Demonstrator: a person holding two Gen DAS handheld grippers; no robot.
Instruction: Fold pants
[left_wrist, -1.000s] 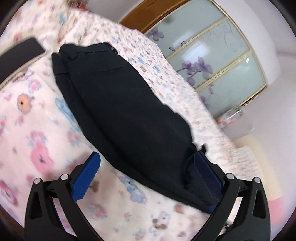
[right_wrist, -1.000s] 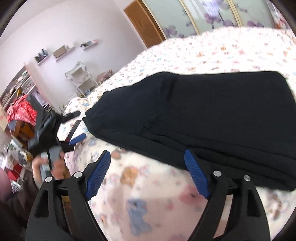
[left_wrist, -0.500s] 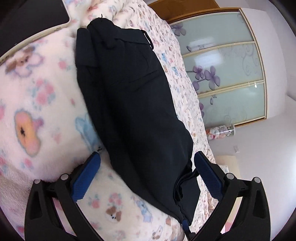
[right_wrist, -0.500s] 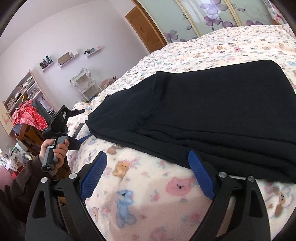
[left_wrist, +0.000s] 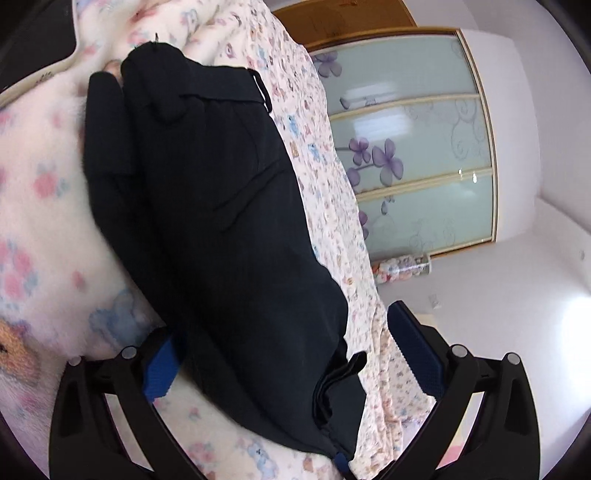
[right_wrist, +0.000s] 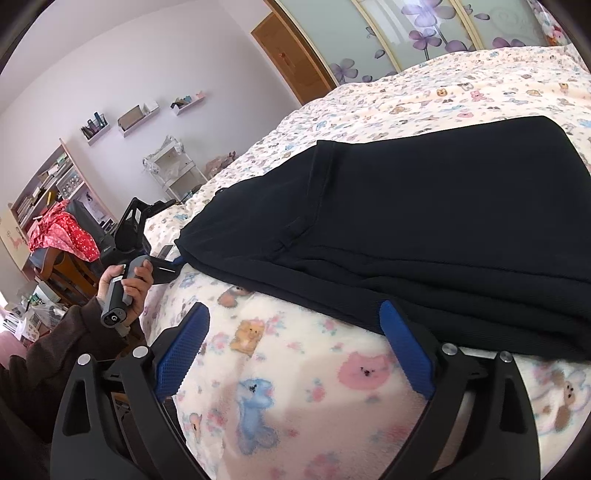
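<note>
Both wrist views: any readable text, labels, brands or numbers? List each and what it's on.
None readable.
Black pants: no visible tag or print.
Blanket: cartoon animals only, no lettering.
Wardrobe doors: flower pattern, no words.
Dark object at the top left edge of the left wrist view: faint marks along its border, too blurred.
Shelf items: too small.

Left pad (left_wrist: 159, 365) half hidden behind pants (left_wrist: 221, 221). Pants (right_wrist: 443, 221) cut off at right edge. Shelf (right_wrist: 48, 184) contents too small to tell. Blanket (left_wrist: 33, 206) print blurred.
</note>
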